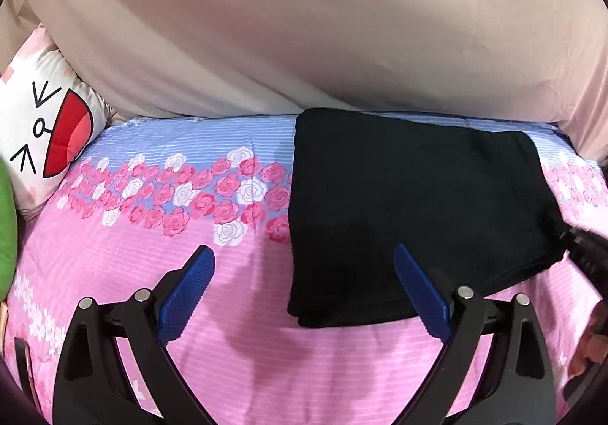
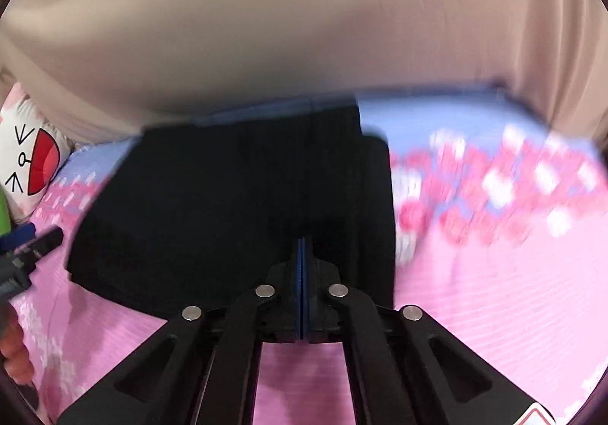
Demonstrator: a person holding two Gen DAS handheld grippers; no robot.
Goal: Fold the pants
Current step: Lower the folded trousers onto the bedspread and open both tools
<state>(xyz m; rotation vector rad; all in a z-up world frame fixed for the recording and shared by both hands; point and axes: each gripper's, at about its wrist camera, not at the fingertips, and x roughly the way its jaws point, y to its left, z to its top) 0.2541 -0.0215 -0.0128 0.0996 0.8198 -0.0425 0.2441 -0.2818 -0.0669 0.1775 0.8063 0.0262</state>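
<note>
On the bedsheet (image 1: 235, 349), folded pants (image 1: 410, 212) are lying ahead-right of the spread left gripper (image 1: 304, 269); the right gripper (image 2: 303, 246) is pressed together over them.

One pair of folded black pants (image 1: 414, 204) lies on one rose-print bedsheet (image 1: 235, 345). Two grippers are in view: one left gripper (image 1: 304, 288) and one right gripper (image 2: 304, 246), each with two blue-padded fingers. One cartoon-face pillow (image 1: 45, 136) sits at the side, beside one green object (image 1: 5, 231). One beige curtain (image 1: 304, 26) hangs behind.
</note>
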